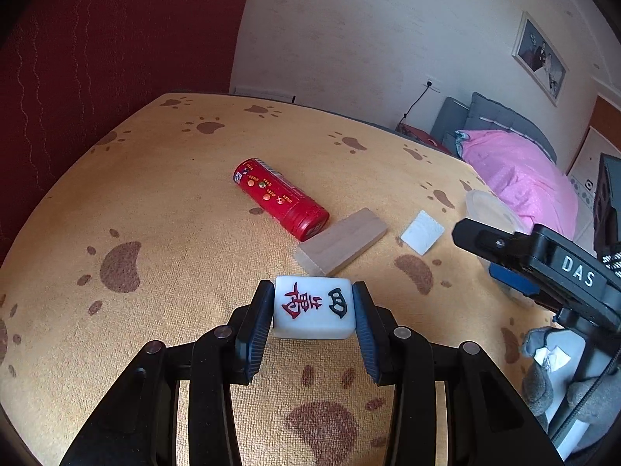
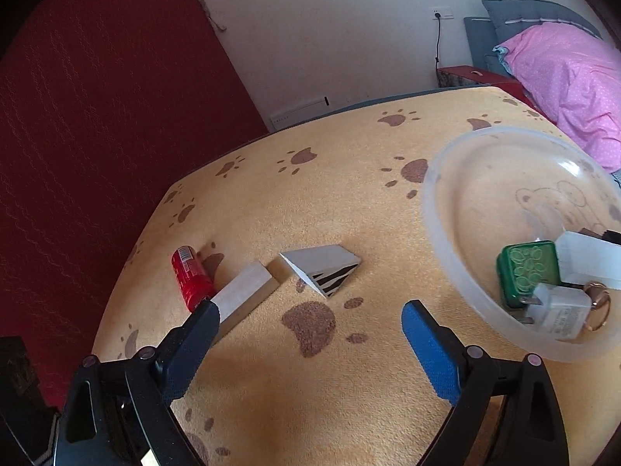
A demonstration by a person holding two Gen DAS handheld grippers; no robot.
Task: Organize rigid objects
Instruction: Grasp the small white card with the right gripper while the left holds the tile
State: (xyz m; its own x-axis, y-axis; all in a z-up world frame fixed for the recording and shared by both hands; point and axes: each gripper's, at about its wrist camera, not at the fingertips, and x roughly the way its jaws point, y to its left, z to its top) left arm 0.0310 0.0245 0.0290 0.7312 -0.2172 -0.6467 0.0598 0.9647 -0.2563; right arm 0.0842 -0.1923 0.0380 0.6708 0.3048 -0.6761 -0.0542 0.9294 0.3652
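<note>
Mahjong tile (image 1: 313, 308) clamped in left tool (image 1: 313, 310); right tool (image 2: 310, 324) agape.

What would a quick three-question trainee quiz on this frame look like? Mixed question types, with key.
1. True or false: the left gripper is shut on a mahjong tile.
2. Which of these already lies in the clear bowl? A) the red tube B) the green tile C) the wooden block
3. Fill in: the right gripper is ____ and holds nothing.

Key: 1 true; 2 B; 3 open
</note>
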